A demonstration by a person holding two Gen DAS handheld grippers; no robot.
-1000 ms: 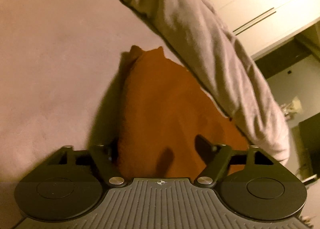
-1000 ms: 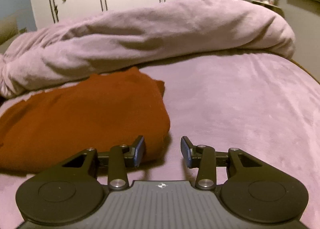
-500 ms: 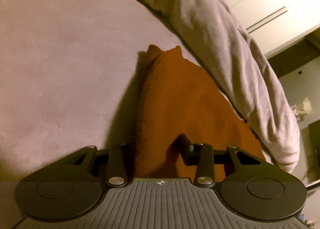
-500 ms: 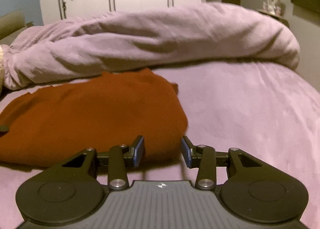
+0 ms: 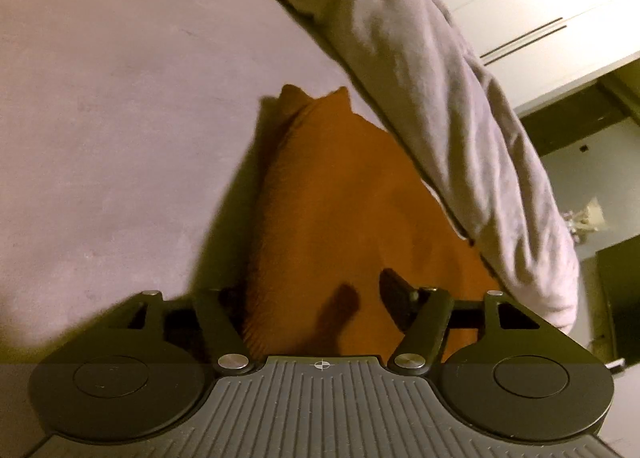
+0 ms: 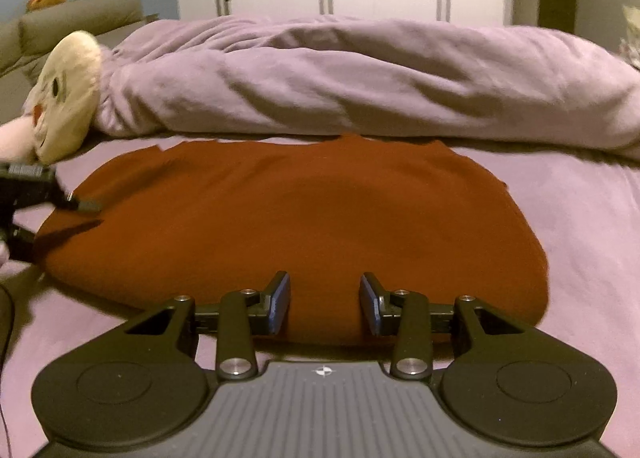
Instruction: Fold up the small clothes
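Garment [image 6: 296, 218]: one rust-orange piece lies flat on the lilac bed sheet [image 6: 580, 226], already doubled into a rounded slab, its far edge just beside the rolled duvet [image 6: 360, 78]. Right gripper [image 6: 325, 302] has jaws apart, straddling the near edge without clamping. Left gripper [image 5: 312, 298] is likewise parted at the garment's end, one finger hidden behind cloth. Judged partly folded; a further fold and squaring probably remain. Plush toy [image 6: 64, 94] lies beyond the far left corner.

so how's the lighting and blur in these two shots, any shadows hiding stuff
Left wrist view: dim, yellowish; the rust-orange knit garment throws a dark shadow leftward that hides the left gripper's left finger. Right wrist view: brighter; edges smeared, the cream plush toy soft.
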